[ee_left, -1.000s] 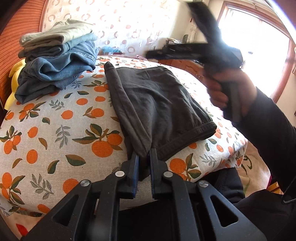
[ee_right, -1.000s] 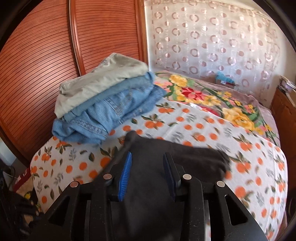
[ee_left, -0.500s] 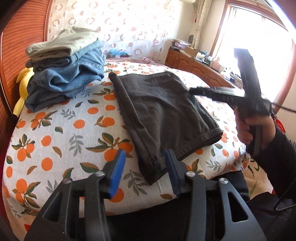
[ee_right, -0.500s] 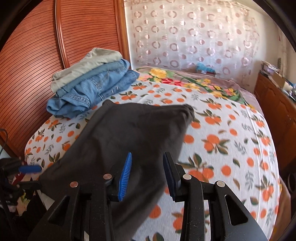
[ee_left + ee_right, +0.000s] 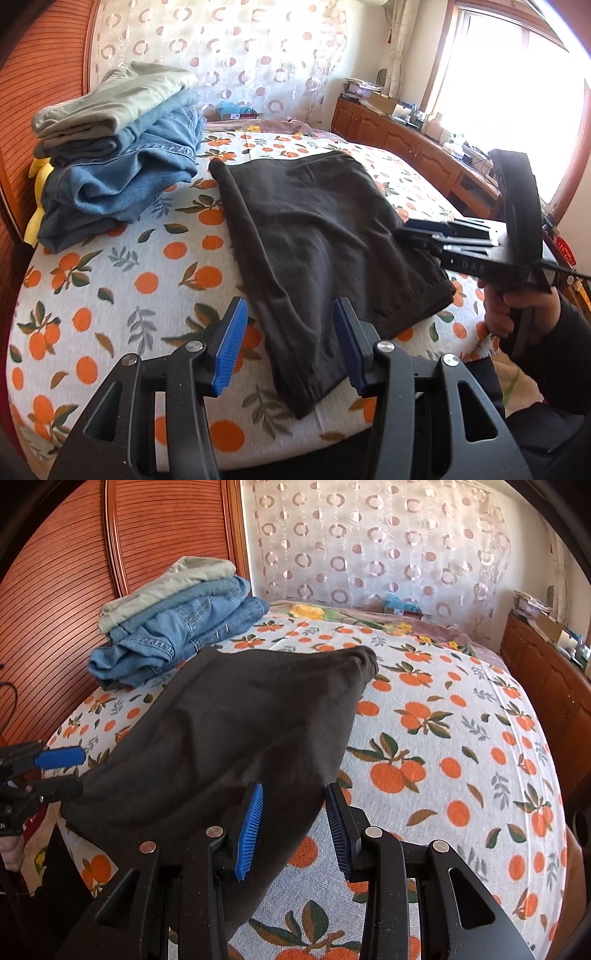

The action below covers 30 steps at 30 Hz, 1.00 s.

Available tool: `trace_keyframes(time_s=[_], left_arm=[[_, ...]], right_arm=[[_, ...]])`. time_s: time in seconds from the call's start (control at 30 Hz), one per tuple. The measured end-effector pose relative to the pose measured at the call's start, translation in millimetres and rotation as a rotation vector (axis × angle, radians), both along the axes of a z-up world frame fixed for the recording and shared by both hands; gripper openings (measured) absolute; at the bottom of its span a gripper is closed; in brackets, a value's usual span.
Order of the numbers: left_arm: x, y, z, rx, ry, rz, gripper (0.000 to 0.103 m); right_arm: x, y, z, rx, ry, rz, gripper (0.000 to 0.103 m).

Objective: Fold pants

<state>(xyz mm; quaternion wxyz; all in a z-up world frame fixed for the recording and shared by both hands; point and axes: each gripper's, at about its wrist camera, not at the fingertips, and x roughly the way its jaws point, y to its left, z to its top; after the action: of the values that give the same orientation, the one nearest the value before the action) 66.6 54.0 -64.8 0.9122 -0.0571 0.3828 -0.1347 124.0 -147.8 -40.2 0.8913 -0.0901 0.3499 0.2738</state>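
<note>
Dark pants folded flat on the bed, near edge, right of a stack of folded jeans and khaki at far left. Waistband-like hem toward near right; one narrow corner hanging over the near edge of the bed.

Left tool: half open, jaws having just been opening, blue pads apart on either side of the near corner of the pants, not pressing on it. Nothing held.

Right tool: partly open, hovering over the near right edge of the pants, pads clear of the cloth so far as visible. Nothing held. Also seen from the left wrist view at right, gripped by a hand in a dark sleeve.

Step in hand, as judged: release after a fold, both tools free, pants lying doubled. Fold probably well along; one more fold or a move to the stack likely left.

Next move, as judged: fresh grips on two corners of one end, both layers pinched together, then a lift and carry across without dragging the lower layers askew.
</note>
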Motion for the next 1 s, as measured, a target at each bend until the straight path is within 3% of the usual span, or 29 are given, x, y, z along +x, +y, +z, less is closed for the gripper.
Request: trace_keyframes(time_s=[0.47,0.7,1.0], left_arm=[[68,-7,12,0.112,-0.025,-0.022,0.049],[105,-12,9,0.115,-0.022,-0.065,0.048],[114,-5,-13,0.153,0.075,-0.058,0.048]], right_arm=[[5,0,-8,-0.005,0.006,-0.015,0.037],[6,-3,-9,0.012,0.01,-0.025,0.037],[6,-3,-9,0.014,0.007,-0.025,0.037]])
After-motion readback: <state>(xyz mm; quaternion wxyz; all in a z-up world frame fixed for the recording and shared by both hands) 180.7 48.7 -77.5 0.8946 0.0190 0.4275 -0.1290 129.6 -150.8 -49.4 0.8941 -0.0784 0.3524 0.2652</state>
